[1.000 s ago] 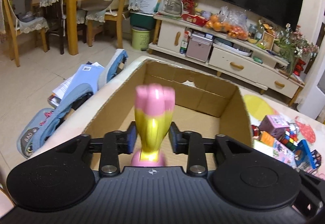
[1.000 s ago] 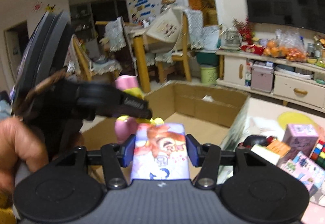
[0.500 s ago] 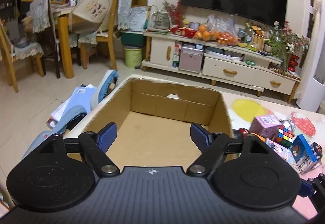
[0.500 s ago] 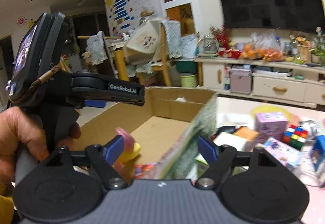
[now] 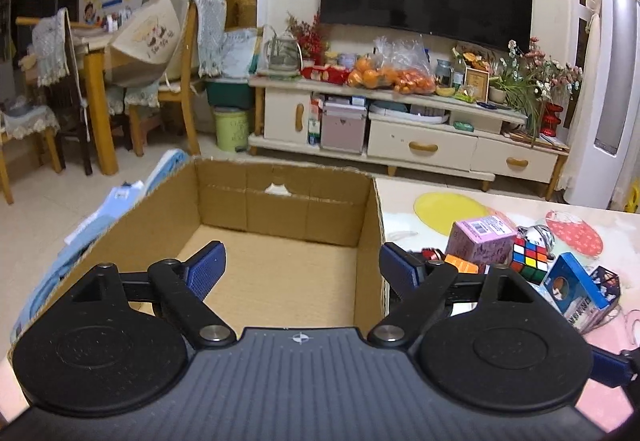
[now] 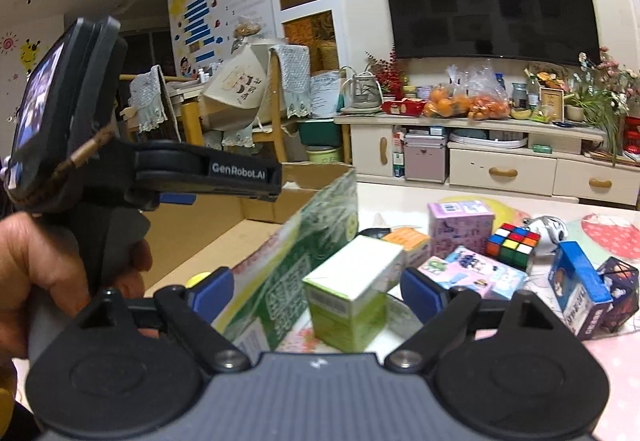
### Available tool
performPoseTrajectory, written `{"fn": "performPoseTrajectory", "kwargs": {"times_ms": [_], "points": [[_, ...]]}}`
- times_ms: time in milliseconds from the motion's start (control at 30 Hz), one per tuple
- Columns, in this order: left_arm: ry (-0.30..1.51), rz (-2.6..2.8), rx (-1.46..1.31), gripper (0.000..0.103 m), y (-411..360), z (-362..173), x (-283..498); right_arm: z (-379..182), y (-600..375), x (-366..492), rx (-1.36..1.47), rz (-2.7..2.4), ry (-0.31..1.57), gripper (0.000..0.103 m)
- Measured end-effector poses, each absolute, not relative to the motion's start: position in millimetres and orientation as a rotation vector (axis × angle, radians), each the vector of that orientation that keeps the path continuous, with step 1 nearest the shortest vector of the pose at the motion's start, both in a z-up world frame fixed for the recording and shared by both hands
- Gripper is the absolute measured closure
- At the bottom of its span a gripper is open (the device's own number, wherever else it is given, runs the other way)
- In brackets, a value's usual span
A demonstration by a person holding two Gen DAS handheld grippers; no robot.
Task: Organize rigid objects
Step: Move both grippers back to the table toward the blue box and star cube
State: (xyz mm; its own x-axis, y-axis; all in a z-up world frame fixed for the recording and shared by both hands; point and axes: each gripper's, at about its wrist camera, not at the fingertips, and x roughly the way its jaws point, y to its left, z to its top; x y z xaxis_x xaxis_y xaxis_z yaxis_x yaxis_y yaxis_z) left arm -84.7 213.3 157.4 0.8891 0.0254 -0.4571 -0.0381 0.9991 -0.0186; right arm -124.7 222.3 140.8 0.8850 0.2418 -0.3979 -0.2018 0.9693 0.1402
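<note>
An open cardboard box point(image 5: 280, 201) stands at the table's left end; its printed green side faces the right wrist view point(image 6: 304, 253). My left gripper point(image 5: 302, 271) is open and empty above the box's near part. My right gripper point(image 6: 316, 291) is open and empty over the table, just right of the box, with a green and white carton point(image 6: 352, 293) between its fingers' line. A pink box point(image 6: 460, 227), a Rubik's cube point(image 6: 512, 245), a blue box point(image 6: 582, 293) and other small boxes lie to the right. The dropped toy is mostly hidden; a yellow bit point(image 6: 199, 279) shows.
The left handheld gripper body point(image 6: 120, 169) and the hand fill the left of the right wrist view. A TV cabinet point(image 5: 400, 137) stands beyond the table. Chairs and a dining table point(image 5: 100, 81) are at the back left. Books and bags point(image 5: 100, 217) lie on the floor left of the box.
Both grippers opened: the left let go of the pink and yellow toy, the right of the picture box, over the cardboard box. The right gripper then swung right toward the pile.
</note>
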Motion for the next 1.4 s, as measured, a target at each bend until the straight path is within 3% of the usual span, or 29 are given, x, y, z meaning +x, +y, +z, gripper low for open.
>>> {"fn": "performPoseTrajectory", "kwargs": {"times_ms": [800,1400], "points": [[0.415,0.029,0.001,0.0,224,166,-97,121,133,-120,0.114,0.013,0.436,0.009],[0.436,-0.206,0.121,0.0,175,155,-114,95,26,-108,0.193,-0.225,0.493,0.008]]}}
